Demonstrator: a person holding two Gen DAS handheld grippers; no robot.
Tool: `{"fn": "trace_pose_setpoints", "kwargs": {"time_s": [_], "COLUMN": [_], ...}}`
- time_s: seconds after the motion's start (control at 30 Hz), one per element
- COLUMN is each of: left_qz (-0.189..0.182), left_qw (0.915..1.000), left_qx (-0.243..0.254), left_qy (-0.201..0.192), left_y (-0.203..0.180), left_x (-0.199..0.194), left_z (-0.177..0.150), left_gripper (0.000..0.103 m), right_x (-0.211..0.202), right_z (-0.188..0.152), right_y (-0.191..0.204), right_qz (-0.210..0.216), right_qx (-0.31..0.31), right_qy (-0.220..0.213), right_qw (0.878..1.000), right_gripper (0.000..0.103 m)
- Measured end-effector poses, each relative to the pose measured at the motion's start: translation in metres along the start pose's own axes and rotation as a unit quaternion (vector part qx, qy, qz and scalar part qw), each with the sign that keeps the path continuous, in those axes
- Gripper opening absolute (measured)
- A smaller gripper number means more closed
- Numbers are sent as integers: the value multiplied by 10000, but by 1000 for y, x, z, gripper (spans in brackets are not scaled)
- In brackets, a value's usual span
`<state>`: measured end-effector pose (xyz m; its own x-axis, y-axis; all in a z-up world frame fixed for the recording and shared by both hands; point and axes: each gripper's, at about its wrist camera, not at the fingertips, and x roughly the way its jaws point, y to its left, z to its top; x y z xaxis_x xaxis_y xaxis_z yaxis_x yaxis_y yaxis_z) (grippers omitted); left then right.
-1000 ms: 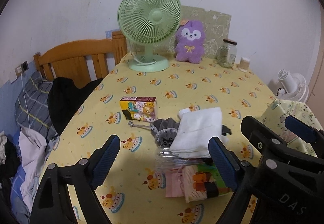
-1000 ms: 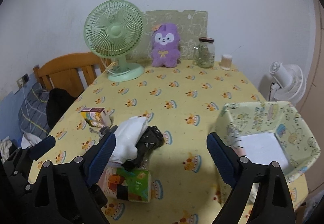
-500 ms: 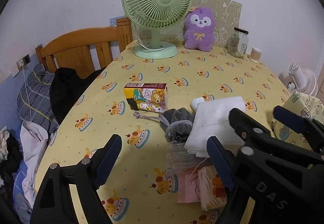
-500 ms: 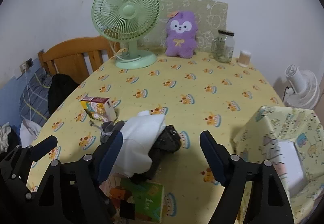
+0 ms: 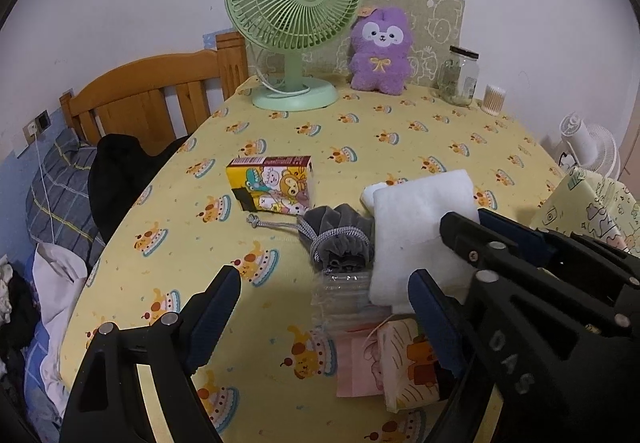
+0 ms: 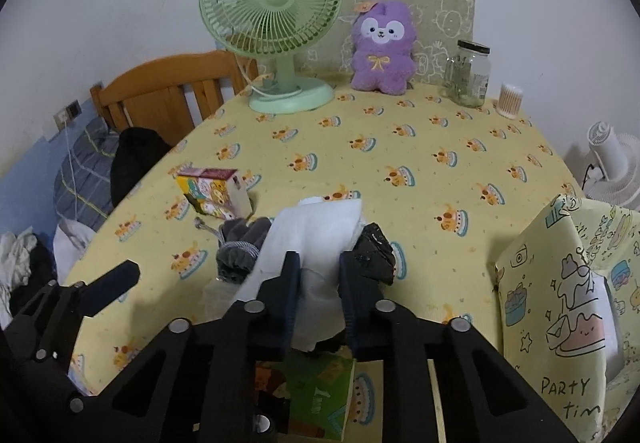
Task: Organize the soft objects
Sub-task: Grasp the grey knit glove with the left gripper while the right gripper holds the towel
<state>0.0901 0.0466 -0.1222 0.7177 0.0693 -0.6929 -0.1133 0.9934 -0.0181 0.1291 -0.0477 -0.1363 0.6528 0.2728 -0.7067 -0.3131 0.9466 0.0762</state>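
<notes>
A pile of soft things lies on the yellow tablecloth [image 5: 400, 139]. On top is a folded white cloth [image 6: 316, 235] [image 5: 420, 227]. My right gripper [image 6: 319, 275] [image 5: 486, 233] is shut on the cloth's near end, which bunches between the blue pads. A grey drawstring pouch [image 5: 336, 239] [image 6: 240, 247] sits against the cloth's left side, and a black crumpled item [image 6: 374, 255] against its right. My left gripper [image 5: 324, 303] hangs open above the near left of the pile, holding nothing. Under it are a clear plastic pack [image 5: 340, 295] and a pink packet [image 5: 354, 367].
A patterned fabric bin [image 6: 560, 283] stands at the right table edge. A cartoon tissue box [image 5: 272, 183] lies left of the pile. At the back stand a green fan [image 5: 294, 3], a purple plush [image 5: 380, 51] and a glass jar [image 5: 458, 75]. A wooden bed frame [image 5: 152, 95] is on the left.
My right gripper came down and forward over the pile and closed its wide-open jaws on the white cloth. The left gripper stayed open and barely moved.
</notes>
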Motion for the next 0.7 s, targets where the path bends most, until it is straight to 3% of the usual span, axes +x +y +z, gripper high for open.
{"fn": "trace_pose_setpoints", "kwargs": {"time_s": [0.37, 0.6, 0.7], "left_qz": [-19, 48, 63], "left_qw": [9999, 9998, 9997], "left_qx": [104, 173, 164], "left_qy": [-37, 38, 195], "left_y": [-14, -16, -15], "left_x": [6, 25, 37], "left_z": [10, 16, 16], "left_gripper": [87, 82, 73], "right_x": [-33, -19, -10], "right_z": [9, 4, 2], "right_y": [-22, -33, -35], "right_qz": [-277, -364, -389], "right_qx": [187, 312, 368], "right_qy": [-606, -479, -423], "right_qw": [9976, 9977, 9977], "right_gripper": [18, 18, 18]}}
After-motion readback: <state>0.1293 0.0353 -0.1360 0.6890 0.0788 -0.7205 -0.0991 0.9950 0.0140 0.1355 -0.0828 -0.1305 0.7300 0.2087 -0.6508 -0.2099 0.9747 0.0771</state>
